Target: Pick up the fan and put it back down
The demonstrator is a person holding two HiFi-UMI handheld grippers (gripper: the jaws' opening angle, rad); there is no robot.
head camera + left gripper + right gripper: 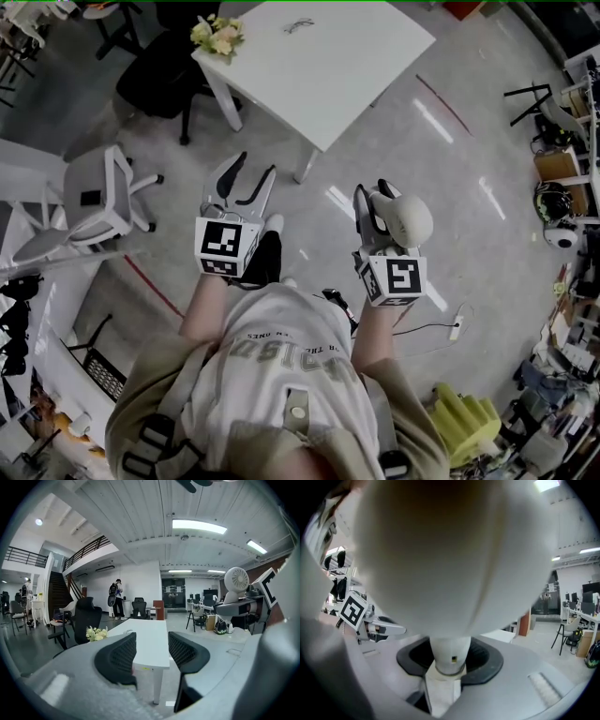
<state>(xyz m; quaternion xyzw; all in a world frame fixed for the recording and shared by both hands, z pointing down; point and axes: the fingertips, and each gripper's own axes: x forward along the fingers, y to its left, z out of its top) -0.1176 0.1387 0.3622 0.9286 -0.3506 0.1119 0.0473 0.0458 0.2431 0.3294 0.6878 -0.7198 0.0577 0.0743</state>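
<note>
**Halfway there: fan's up, not set back down yet**

I'm gripping the fan [410, 221] in my right claw [373, 199]. The jaws are partly closed and pinching its white neck just under the round head, so the pick-up half is looking done. The fan's hanging in the air over the floor, close to my body. The white table [319, 56] is sitting farther ahead, with some flowers [217, 36] on its far left corner. My left claw [246, 176] is gaping open with nothing between the jaws, just pointing at the table. What's left, I'm guessing, is getting the fan down onto a surface, probably that table, and letting go.
</note>
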